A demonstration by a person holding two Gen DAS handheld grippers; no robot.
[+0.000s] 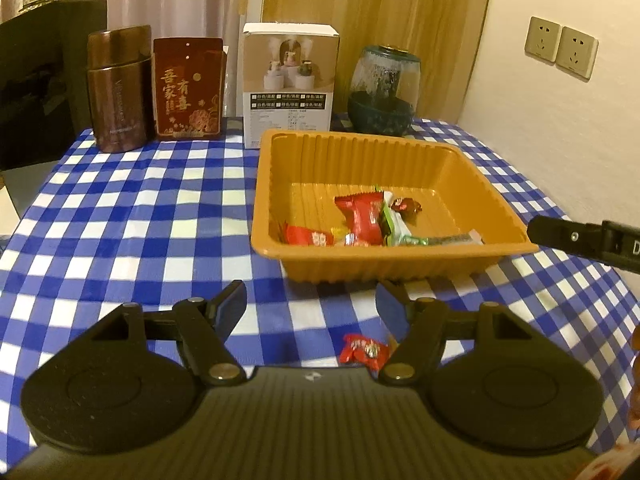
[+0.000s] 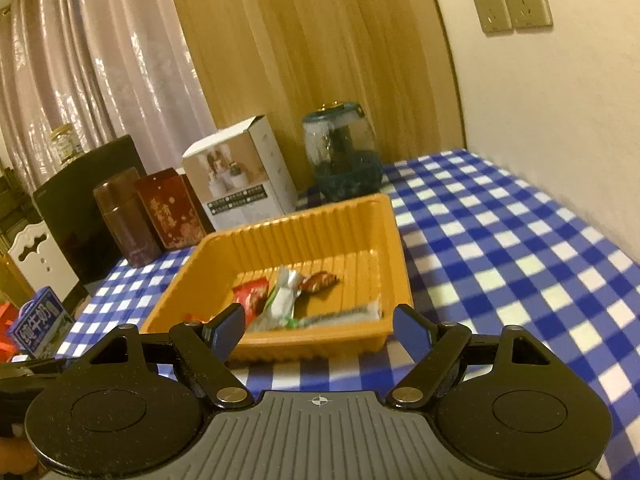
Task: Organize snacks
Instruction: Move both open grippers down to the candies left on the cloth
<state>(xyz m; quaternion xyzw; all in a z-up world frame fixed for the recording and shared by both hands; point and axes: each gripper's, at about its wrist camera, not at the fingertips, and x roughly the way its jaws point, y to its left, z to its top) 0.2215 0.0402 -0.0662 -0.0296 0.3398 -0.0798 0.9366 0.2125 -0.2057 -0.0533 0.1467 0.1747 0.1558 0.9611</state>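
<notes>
An orange plastic tray point(image 1: 400, 148) sits on the blue checked tablecloth and holds several wrapped snacks: red packets point(image 1: 362, 212), a green-white packet point(image 1: 394, 220) and a brown candy point(image 1: 406, 205). A red wrapped candy point(image 1: 363, 350) lies on the cloth in front of the tray, between and below my left gripper's open fingers. My left gripper point(image 1: 312, 306) is open and empty. My right gripper point(image 2: 318, 326) is open and empty, just in front of the tray point(image 2: 304, 216); its finger point(image 1: 560, 236) shows at the tray's right rim in the left wrist view.
Along the table's back stand a brown canister point(image 1: 118, 88), a dark red box point(image 1: 188, 88), a white carton point(image 1: 290, 80) and a glass jar point(image 1: 384, 88). A wall with sockets point(image 1: 560, 46) is at the right. A blue milk carton point(image 2: 38, 322) sits off the left.
</notes>
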